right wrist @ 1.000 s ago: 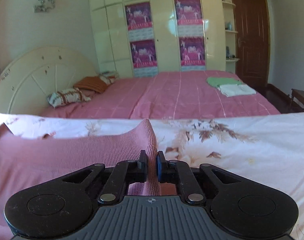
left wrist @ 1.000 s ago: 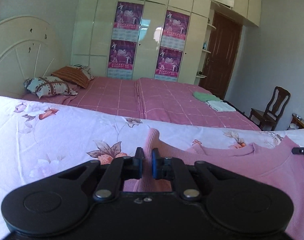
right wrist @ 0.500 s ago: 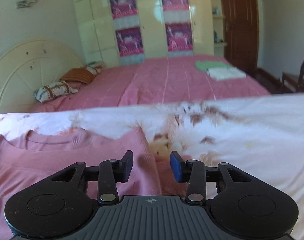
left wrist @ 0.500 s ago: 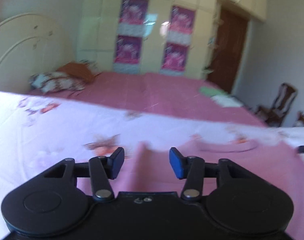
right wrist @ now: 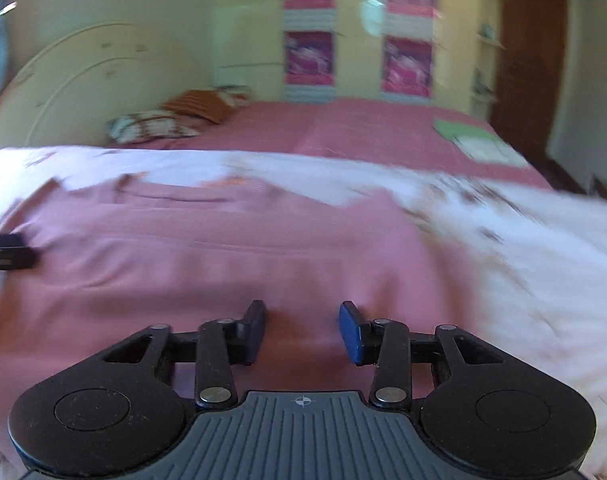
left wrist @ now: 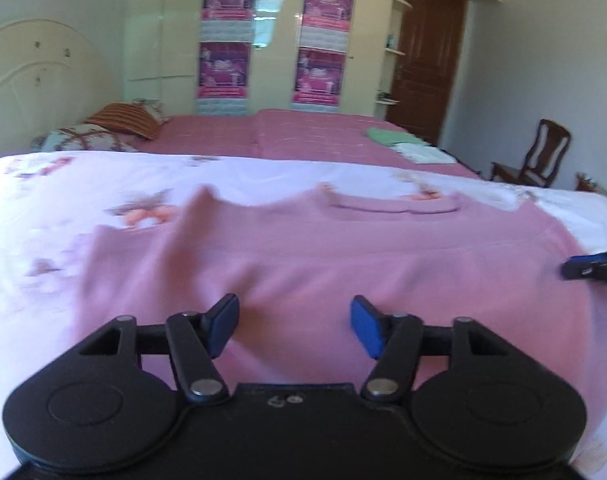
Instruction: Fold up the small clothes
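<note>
A pink knit sweater lies spread on the white floral sheet, its neckline toward the far edge. It also shows in the right wrist view. My left gripper is open and empty above the sweater's near left part. My right gripper is open and empty above the sweater's near right part. The right gripper's fingertip shows at the right edge of the left wrist view; the left gripper's tip shows at the left edge of the right wrist view.
Behind the floral sheet lies a second bed with a pink cover, pillows at its head and folded green and white cloths. A wooden chair and a brown door stand at the right.
Both grippers were shut on the sweater's upper corners one second ago. They have opened, let go and pulled back toward me. The sweater now lies flat.
</note>
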The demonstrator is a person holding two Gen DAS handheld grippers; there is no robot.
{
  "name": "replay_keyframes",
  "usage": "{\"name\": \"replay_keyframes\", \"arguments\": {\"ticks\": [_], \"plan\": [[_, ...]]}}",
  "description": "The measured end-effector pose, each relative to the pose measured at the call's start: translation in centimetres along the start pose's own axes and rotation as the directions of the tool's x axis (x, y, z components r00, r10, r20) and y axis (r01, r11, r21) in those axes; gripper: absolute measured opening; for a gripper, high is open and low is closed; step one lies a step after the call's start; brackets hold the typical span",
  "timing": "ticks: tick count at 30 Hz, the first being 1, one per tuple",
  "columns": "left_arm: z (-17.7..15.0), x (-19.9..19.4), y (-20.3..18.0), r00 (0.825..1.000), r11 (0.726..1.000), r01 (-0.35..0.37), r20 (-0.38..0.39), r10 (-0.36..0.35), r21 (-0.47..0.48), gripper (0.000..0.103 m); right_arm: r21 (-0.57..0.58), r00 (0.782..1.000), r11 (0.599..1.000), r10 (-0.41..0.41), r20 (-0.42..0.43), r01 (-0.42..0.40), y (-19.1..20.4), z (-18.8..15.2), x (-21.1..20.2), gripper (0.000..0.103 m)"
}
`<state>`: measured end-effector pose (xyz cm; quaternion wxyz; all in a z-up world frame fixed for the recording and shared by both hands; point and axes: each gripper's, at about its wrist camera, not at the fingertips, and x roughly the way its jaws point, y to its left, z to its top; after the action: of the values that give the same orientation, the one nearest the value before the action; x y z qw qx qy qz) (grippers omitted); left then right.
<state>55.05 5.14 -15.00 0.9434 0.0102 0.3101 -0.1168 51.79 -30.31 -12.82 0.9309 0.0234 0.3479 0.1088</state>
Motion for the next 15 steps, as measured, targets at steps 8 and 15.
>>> {"name": "replay_keyframes", "arguments": {"ticks": [8, 15], "plan": [[-1.0, -5.3, -9.0, 0.986, 0.987, 0.145, 0.069, -0.150, 0.076, 0.067, -0.120, 0.988, 0.984, 0.143, 0.063, -0.135, 6.5, -1.3, -5.9, 0.039], [-3.9, -3.7, -9.9, 0.998, 0.993, 0.066, -0.023, -0.064, 0.101, 0.069, -0.198, 0.999, 0.979, 0.047, -0.023, -0.050, 10.0, -5.0, -4.3, 0.039]]}}
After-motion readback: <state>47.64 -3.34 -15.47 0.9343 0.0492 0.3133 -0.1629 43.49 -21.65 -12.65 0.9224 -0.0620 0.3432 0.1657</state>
